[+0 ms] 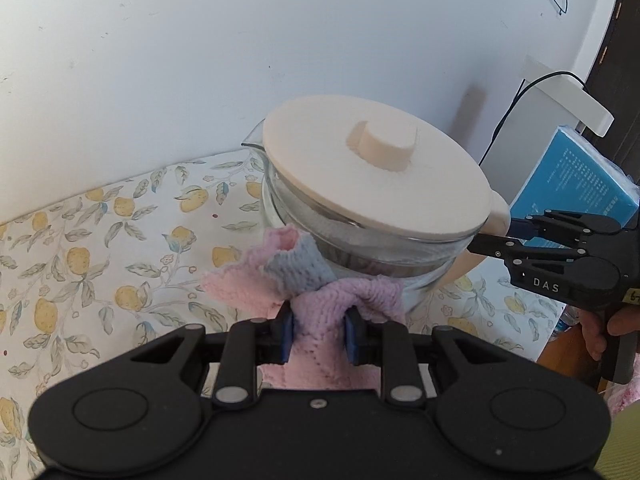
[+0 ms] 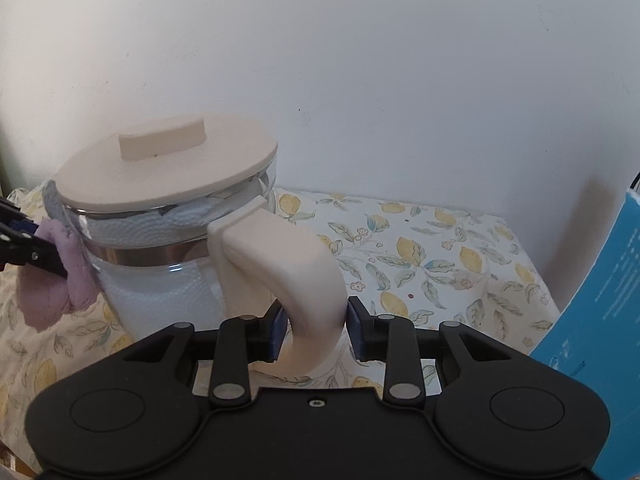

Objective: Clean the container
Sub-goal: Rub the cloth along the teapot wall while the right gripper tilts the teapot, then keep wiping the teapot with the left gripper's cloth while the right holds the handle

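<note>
A glass kettle (image 1: 360,248) with a cream lid (image 1: 372,168) is tilted above the lemon-print tablecloth (image 1: 100,248). My left gripper (image 1: 319,330) is shut on a pink and blue knitted cloth (image 1: 304,276) that presses against the kettle's glass side. My right gripper (image 2: 315,330) is shut on the kettle's cream handle (image 2: 288,272); it also shows in the left wrist view (image 1: 496,240). In the right wrist view the kettle (image 2: 160,248) is at the left, with the cloth (image 2: 68,272) on its far side.
A white wall (image 1: 200,40) stands close behind the table. A blue box (image 1: 576,176) leans at the right, also in the right wrist view (image 2: 608,320). A white device (image 1: 560,96) with a black cable is behind it.
</note>
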Tool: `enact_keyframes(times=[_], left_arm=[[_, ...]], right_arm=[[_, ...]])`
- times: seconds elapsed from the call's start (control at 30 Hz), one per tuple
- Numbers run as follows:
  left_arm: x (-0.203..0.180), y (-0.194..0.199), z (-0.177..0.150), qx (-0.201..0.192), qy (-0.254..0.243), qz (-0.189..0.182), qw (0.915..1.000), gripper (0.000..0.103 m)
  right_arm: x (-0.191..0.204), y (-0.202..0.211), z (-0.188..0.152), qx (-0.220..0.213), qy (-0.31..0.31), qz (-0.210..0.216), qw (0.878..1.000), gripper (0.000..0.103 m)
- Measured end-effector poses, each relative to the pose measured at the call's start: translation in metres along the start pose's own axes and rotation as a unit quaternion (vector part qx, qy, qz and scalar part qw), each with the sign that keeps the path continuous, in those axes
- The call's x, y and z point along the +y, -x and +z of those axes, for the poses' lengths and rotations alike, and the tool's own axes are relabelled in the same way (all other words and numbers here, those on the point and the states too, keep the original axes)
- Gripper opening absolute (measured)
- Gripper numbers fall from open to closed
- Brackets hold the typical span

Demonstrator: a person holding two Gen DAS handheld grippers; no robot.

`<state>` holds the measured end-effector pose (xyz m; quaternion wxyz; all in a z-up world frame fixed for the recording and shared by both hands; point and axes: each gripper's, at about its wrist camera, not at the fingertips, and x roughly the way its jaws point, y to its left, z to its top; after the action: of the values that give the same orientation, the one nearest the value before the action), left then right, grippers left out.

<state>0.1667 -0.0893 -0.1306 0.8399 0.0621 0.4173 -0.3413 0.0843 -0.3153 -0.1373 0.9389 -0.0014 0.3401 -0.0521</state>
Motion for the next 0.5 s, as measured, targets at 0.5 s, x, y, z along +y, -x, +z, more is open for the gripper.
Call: enact_keyframes(times=[0.5], left_arm=[[-0.003, -0.012, -0.003, 0.027, 0.0, -0.009, 0.9996, 0.023]], right_arm=[[0.035, 0.007, -0.001, -0.058, 0.044, -0.07, 0.995, 0.067]])
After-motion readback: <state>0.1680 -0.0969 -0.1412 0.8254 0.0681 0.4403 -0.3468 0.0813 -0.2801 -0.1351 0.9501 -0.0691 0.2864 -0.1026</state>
